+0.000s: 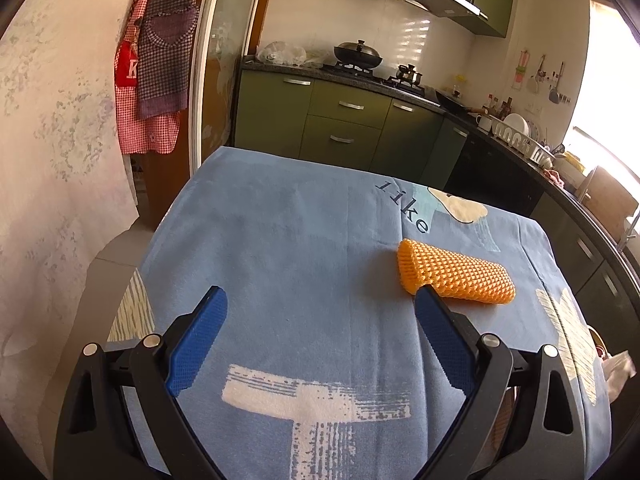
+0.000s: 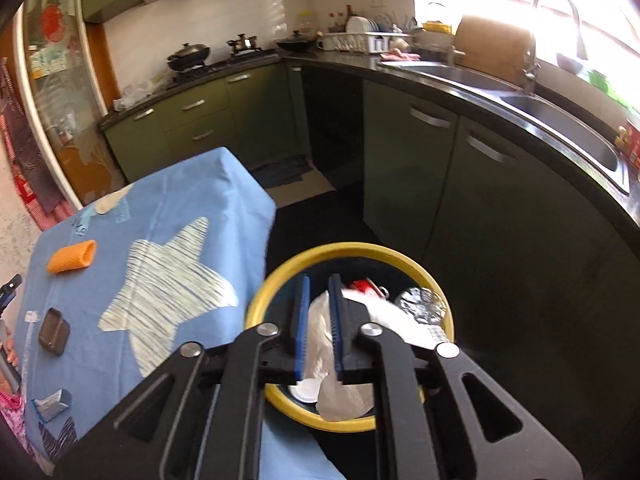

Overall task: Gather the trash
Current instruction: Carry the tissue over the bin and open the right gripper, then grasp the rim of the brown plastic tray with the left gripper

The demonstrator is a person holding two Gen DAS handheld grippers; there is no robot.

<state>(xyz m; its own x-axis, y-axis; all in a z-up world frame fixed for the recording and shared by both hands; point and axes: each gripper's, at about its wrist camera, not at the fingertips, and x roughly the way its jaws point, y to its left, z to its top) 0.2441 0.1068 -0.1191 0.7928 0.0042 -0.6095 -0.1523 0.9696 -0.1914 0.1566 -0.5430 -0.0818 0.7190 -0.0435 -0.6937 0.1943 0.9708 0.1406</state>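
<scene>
An orange foam net sleeve (image 1: 454, 276) lies on the blue tablecloth (image 1: 300, 240), just beyond my left gripper's right fingertip. My left gripper (image 1: 320, 300) is open and empty, low over the cloth. In the right wrist view the sleeve (image 2: 72, 258) lies at the table's far left. My right gripper (image 2: 319, 280) is shut on a crumpled white plastic wrapper (image 2: 320, 332), held over a yellow-rimmed trash bin (image 2: 280, 276) beside the table. The bin holds a red can, crumpled clear plastic and a white lid.
On the cloth lie a dark brown square tray (image 2: 54, 332) and a small grey carton (image 2: 52, 404). Green kitchen cabinets (image 1: 344, 120) and a dark counter with a sink (image 2: 520, 96) surround the table. Aprons (image 1: 156, 60) hang at left.
</scene>
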